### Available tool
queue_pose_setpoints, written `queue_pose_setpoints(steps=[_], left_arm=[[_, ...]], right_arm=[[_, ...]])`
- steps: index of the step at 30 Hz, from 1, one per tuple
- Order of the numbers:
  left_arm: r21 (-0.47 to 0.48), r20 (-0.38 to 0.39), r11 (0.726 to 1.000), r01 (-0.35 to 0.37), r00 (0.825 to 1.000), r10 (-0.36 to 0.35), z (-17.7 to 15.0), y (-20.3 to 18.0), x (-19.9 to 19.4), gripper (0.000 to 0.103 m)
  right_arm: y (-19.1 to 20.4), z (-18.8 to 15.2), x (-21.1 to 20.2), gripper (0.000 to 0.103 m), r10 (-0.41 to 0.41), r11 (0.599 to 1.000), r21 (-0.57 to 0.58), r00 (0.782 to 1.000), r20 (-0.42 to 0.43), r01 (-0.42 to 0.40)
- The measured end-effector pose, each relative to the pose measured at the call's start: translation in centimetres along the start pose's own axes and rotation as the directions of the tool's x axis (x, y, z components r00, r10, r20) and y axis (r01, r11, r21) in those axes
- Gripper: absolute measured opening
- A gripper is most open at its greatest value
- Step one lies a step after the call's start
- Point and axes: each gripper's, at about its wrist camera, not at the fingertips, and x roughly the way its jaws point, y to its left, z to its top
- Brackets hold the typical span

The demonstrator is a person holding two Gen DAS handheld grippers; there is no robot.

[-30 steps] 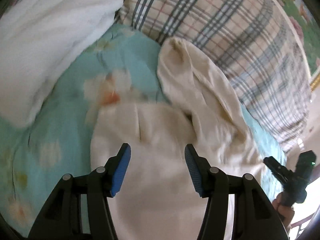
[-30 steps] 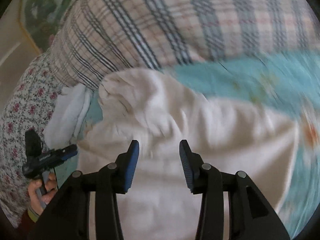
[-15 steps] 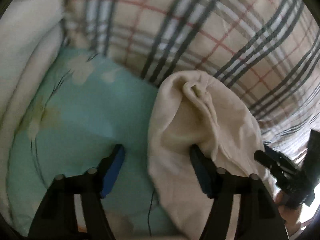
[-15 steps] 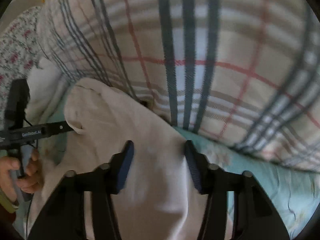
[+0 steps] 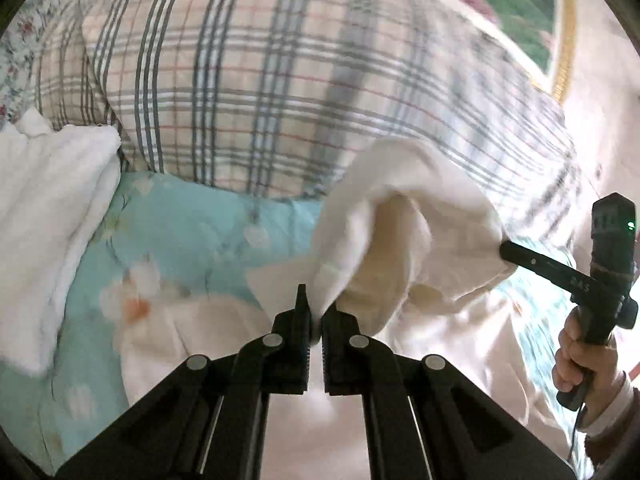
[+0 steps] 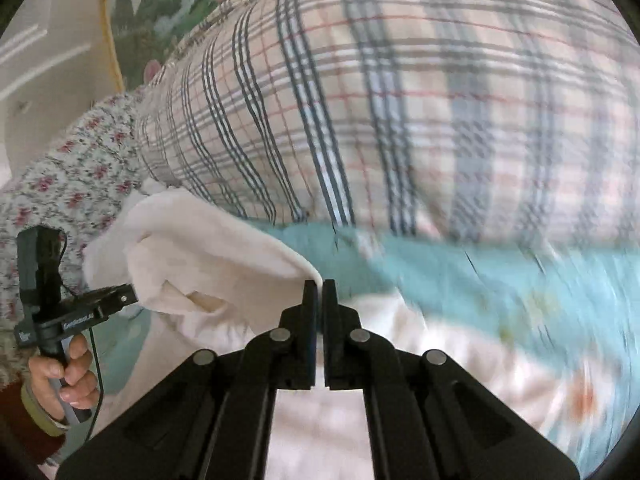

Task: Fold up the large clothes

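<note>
Pinched in the matt black plastic left claw (image 5: 315, 322) is a soft, cream, matt cloth garment (image 5: 404, 236). Beyond it lie a woven plaid quilt (image 5: 260, 80) and smooth teal floral bedsheet (image 5: 192, 232); left, a fluffy white blanket (image 5: 48, 208).

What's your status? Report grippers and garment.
Left gripper and right gripper shut on garment edge. Edge lifted off bed. Nothing blocking.

The plaid pillow (image 5: 248, 92) walls off my way ahead. White bedding (image 5: 48, 216) blocks the left. Bare bed (image 5: 192, 236) between them lies free.
</note>
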Motion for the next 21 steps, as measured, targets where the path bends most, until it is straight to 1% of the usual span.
queue_pose_setpoints(steps=[2,3,4,6,8,10,12,13,15,17,18,19,20,21], left_arm=[[0.042,0.002,0.999,-0.023,1.000,0.023,-3.0,-1.8,-1.7,0.003],[0.044,-0.005,0.999,-0.017,1.000,0.017,-3.8,-2.1,-2.3,0.003],[0.043,-0.034,0.999,0.003,0.999,-0.002,-5.3,-2.6,-2.3,0.003],[0.042,-0.070,0.999,0.004,0.998,-0.001,-7.2,-3.7,-2.5,0.003],[0.047,-0.130,0.999,-0.002,0.991,0.008,-9.1,-4.1,-1.4,0.003],[0.037,-0.176,0.999,0.011,0.984,-0.004,-10.9,-4.3,-1.4,0.003],[0.000,-0.224,0.999,0.037,0.974,-0.036,-12.6,-4.2,-1.8,0.003],[-0.029,-0.239,0.998,0.048,0.970,-0.054,-13.2,-3.7,-2.2,0.006],[-0.073,-0.246,0.995,0.062,0.966,-0.078,-13.9,-3.0,-3.1,0.008],[-0.142,-0.252,0.986,0.086,0.960,-0.120,-14.3,-1.9,-4.3,0.013],[-0.173,-0.250,0.980,0.098,0.958,-0.140,-14.1,-1.4,-4.7,0.019],[-0.222,-0.241,0.968,0.117,0.955,-0.171,-14.4,-0.7,-5.3,0.025],[-0.255,-0.236,0.958,0.132,0.952,-0.194,-14.1,-0.3,-5.6,0.029],[-0.290,-0.228,0.945,0.151,0.948,-0.222,-13.9,0.1,-5.9,0.035]], right_arm=[[-0.9,-2.8,-2.2,0.002,-0.029,0.999,0.037,0.999,-0.014,0.029],[-1.6,-4.5,-3.1,0.002,-0.045,0.997,0.066,0.999,-0.029,0.047],[-2.4,-5.7,-3.4,0.002,-0.049,0.993,0.105,0.997,-0.055,0.054],[-3.9,-8.7,-3.8,0.002,-0.050,0.979,0.193,0.992,-0.112,0.071],[-4.8,-10.7,-4.0,0.002,-0.046,0.967,0.242,0.987,-0.154,0.083],[-4.9,-12.0,-4.4,0.003,-0.030,0.962,0.261,0.983,-0.179,0.077],[-4.7,-12.9,-4.7,0.003,-0.017,0.955,0.287,0.979,-0.205,0.077],[-4.8,-13.2,-4.9,0.004,-0.013,0.950,0.304,0.978,-0.210,0.078],[-4.5,-13.8,-5.1,0.006,-0.007,0.937,0.338,0.976,-0.216,0.082],[-4.6,-14.4,-5.6,0.007,0.009,0.921,0.382,0.977,-0.214,0.076],[-4.7,-14.7,-5.7,0.008,0.031,0.908,0.415,0.978,-0.206,0.059],[-4.9,-15.1,-5.8,0.012,0.062,0.892,0.451,0.978,-0.198,0.035],[-5.0,-15.6,-5.9,0.022,0.086,0.879,0.477,0.977,-0.194,0.018],[-5.0,-15.8,-5.7,0.029,0.112,0.864,0.504,0.975,-0.190,-0.001]])
